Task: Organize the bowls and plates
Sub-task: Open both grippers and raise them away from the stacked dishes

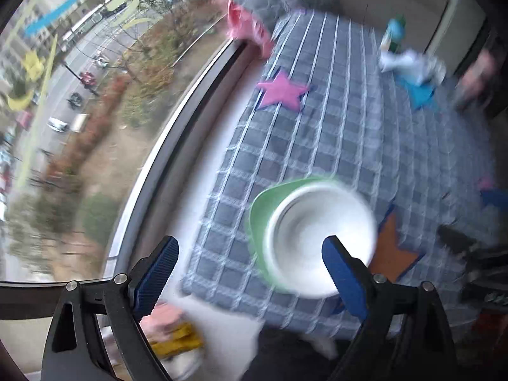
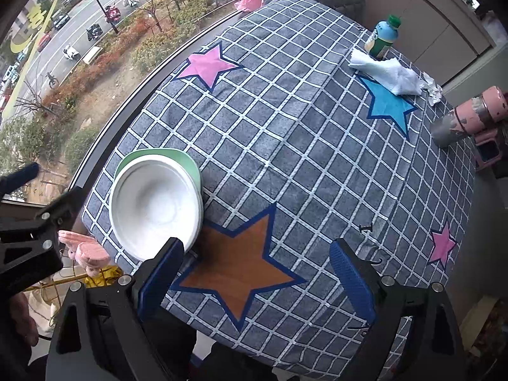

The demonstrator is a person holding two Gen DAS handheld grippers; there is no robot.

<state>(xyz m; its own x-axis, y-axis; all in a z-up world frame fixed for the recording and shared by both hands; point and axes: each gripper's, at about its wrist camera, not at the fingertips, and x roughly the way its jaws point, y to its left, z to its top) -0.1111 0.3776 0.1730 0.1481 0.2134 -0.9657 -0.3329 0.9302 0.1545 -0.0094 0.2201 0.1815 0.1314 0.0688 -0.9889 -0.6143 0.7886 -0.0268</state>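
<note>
A white bowl [image 2: 155, 209] sits on a green plate [image 2: 187, 163] near the left front edge of a table under a grey checked cloth [image 2: 301, 146]. In the blurred left wrist view the same white bowl [image 1: 317, 235] and green plate [image 1: 258, 209] lie below my left gripper [image 1: 250, 250], which is open and empty above them. My right gripper [image 2: 257, 257] is open too, high above an orange star patch [image 2: 235, 266], with nothing between its fingers. The left gripper's black frame [image 2: 35, 222] shows at the left edge of the right wrist view.
A green-capped bottle [image 2: 382, 36] and crumpled white tissue [image 2: 390, 76] lie at the far right of the cloth. A pink flask [image 2: 470, 116] stands off the right edge. A window [image 2: 79, 47] runs along the left side. Pink slippers [image 2: 85, 250] lie on the floor.
</note>
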